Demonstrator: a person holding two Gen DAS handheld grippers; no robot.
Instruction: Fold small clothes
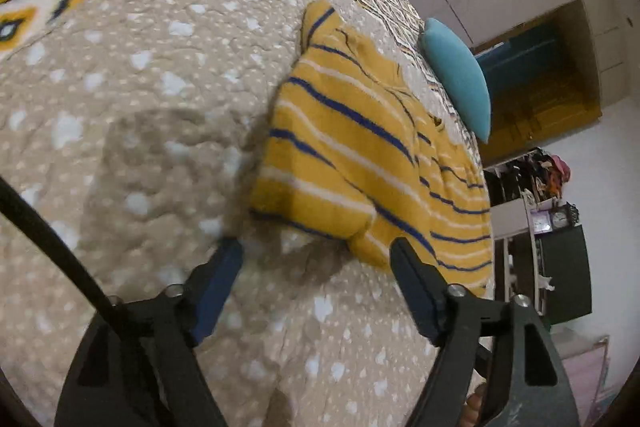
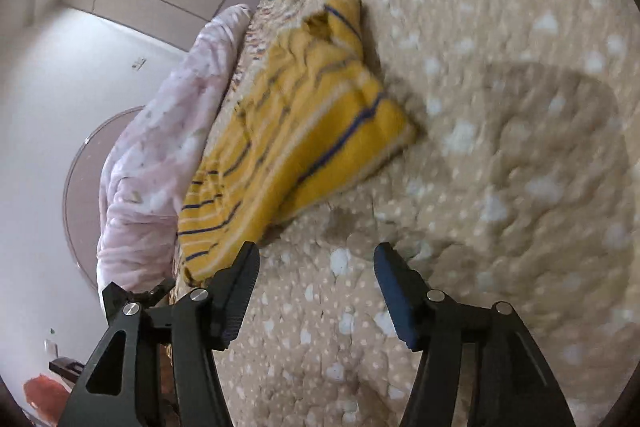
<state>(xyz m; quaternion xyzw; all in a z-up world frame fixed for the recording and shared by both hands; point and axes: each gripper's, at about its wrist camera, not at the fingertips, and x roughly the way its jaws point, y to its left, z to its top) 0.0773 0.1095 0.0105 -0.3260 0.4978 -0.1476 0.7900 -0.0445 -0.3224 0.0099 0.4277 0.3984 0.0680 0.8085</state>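
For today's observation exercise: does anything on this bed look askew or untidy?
Yes. The yellow striped garment lies rumpled on the beige quilt, one corner sticking up and its layers uneven, not a neat fold. Both grippers, left and right, are open and empty.

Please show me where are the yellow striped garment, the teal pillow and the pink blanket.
yellow striped garment [image 1: 360,155]: left wrist view, on its striped middle.
teal pillow [image 1: 460,75]: left wrist view, on its broad face.
pink blanket [image 2: 160,155]: right wrist view, on its bunched middle.
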